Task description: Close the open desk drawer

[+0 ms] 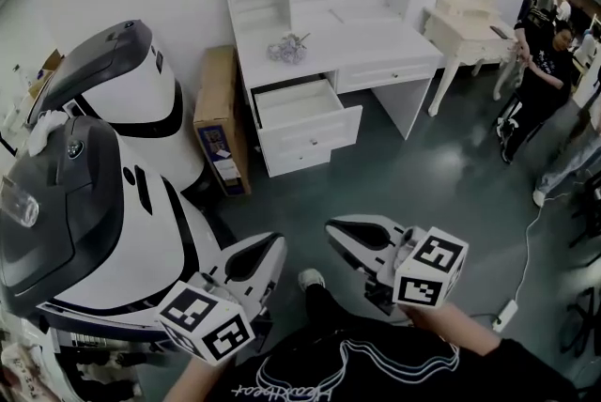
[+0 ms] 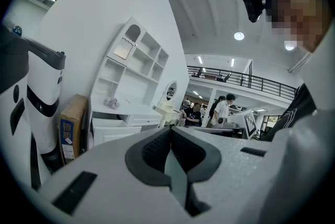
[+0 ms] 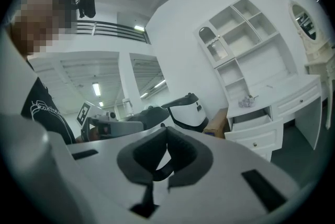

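Drawer [image 1: 302, 120] stands open, closing not yet begun, with left gripper [image 1: 266, 248] and right gripper [image 1: 344, 232] well apart from it, jaws pressed together, empty

The head view looks steeply down from high up toward the white desk [image 1: 329, 38], which stands well away from it. Both gripper views sit lower and face roughly level, far from the desk. The left gripper view holds it left of centre, the right gripper view at its right side. All three share the desk's open drawer [image 1: 302, 114].
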Demonstrator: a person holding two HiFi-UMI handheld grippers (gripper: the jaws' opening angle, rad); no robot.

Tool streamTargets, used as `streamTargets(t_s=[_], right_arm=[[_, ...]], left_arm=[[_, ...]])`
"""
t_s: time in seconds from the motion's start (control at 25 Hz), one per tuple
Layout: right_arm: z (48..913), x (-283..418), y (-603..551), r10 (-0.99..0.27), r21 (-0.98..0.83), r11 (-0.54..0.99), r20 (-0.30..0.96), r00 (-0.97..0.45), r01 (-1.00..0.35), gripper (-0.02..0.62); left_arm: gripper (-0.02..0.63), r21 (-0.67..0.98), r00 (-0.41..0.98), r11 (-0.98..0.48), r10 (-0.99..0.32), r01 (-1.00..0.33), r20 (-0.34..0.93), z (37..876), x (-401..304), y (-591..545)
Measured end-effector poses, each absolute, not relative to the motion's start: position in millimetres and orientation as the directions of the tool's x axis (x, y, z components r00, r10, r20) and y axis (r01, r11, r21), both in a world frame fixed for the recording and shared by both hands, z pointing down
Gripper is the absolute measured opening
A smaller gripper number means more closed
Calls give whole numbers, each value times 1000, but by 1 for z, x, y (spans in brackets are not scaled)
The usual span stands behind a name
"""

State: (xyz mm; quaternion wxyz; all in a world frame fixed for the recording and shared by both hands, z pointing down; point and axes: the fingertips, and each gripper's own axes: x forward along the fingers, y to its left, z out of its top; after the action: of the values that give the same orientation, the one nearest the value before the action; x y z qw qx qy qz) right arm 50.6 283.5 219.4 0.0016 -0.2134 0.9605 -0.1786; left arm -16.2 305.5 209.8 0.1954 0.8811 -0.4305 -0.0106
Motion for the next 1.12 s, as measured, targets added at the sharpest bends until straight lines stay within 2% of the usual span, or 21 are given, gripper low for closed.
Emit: streamTargets(t_s=[0.8,1.12], right_arm=[[266,28,15,-410,-420,798,146,-900,-432,6],[270,27,-35,-423,-413,796,145,-894,-443,6]], left_arm=[[5,456,599,-454,-762,-765,246,266,-52,35],[5,452,587,-445,-773,-773,242,271,-59,-13]])
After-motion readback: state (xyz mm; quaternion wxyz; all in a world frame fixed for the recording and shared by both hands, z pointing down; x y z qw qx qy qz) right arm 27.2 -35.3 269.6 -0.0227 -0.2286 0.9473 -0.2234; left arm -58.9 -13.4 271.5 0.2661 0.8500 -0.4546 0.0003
